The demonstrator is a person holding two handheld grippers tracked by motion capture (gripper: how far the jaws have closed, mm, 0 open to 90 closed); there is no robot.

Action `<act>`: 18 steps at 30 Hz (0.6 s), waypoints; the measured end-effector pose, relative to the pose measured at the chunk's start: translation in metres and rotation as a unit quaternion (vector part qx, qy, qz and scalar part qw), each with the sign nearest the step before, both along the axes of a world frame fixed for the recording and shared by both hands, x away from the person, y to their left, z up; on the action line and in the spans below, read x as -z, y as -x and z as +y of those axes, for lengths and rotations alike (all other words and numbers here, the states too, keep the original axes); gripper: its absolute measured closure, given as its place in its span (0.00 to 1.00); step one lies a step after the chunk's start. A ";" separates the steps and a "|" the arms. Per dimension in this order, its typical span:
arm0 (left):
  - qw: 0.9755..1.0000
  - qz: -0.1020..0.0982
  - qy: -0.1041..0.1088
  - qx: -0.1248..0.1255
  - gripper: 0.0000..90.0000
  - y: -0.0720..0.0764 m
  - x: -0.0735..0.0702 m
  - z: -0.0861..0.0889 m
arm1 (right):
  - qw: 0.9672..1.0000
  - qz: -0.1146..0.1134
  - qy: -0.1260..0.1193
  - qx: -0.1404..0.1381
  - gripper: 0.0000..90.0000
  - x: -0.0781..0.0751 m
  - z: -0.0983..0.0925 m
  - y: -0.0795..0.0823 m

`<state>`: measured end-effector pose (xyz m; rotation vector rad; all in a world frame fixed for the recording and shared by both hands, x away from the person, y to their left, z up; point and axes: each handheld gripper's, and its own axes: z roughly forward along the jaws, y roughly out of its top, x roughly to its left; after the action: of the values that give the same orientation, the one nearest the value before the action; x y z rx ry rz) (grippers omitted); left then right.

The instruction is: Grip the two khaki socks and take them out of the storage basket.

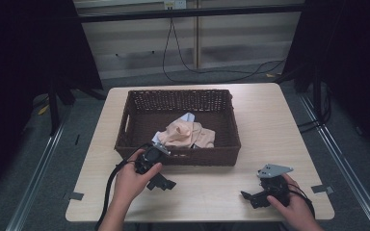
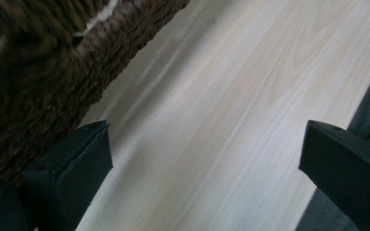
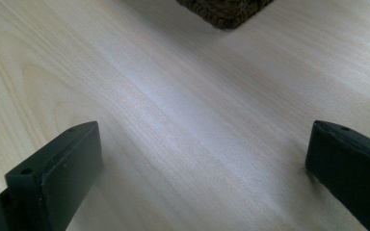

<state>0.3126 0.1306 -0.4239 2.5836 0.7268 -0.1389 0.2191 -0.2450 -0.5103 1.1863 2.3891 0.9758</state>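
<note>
Both tongs, the left gripper (image 1: 163, 183) and right gripper (image 1: 251, 197), stand wide open and empty at the frame's bottom, so the left should rise over the dark woven wicker basket (image 1: 179, 159) rim before reaching the crumpled peach cloth (image 1: 185, 134).

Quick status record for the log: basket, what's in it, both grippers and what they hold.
basket: brown wicker, on the table, toward its far side
contents: peach cloth bunched up, a white piece behind it
left gripper: by the basket's near wall, jaws open, holding nothing
right gripper: near right of table, jaws open, holding nothing
</note>
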 end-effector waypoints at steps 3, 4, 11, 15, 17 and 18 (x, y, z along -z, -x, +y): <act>1.000 0.008 -0.004 0.000 0.05 -0.003 -0.010 -0.002 | 1.000 0.000 0.000 0.000 0.00 0.000 0.000 0.000; 1.000 0.008 -0.004 0.000 0.05 -0.003 -0.010 -0.002 | 1.000 0.000 0.000 0.000 0.00 0.000 0.000 0.000; 1.000 0.017 0.000 0.006 0.05 -0.010 -0.030 -0.007 | 1.000 0.000 0.000 0.000 0.00 0.000 0.000 0.000; 1.000 0.021 -0.007 0.015 0.05 -0.012 -0.036 -0.010 | 1.000 -0.003 0.000 -0.002 0.00 0.000 0.000 0.000; 1.000 0.021 -0.011 0.017 0.04 -0.015 -0.043 -0.012 | 1.000 0.000 0.000 0.000 0.00 0.000 0.000 0.000; 1.000 0.021 -0.010 0.018 0.05 -0.016 -0.045 -0.013 | 1.000 0.000 0.000 0.000 0.00 0.000 0.000 0.000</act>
<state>0.3282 0.1179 -0.3784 2.6203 0.7011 -0.1985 0.2191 -0.2450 -0.5103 1.1858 2.3893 0.9754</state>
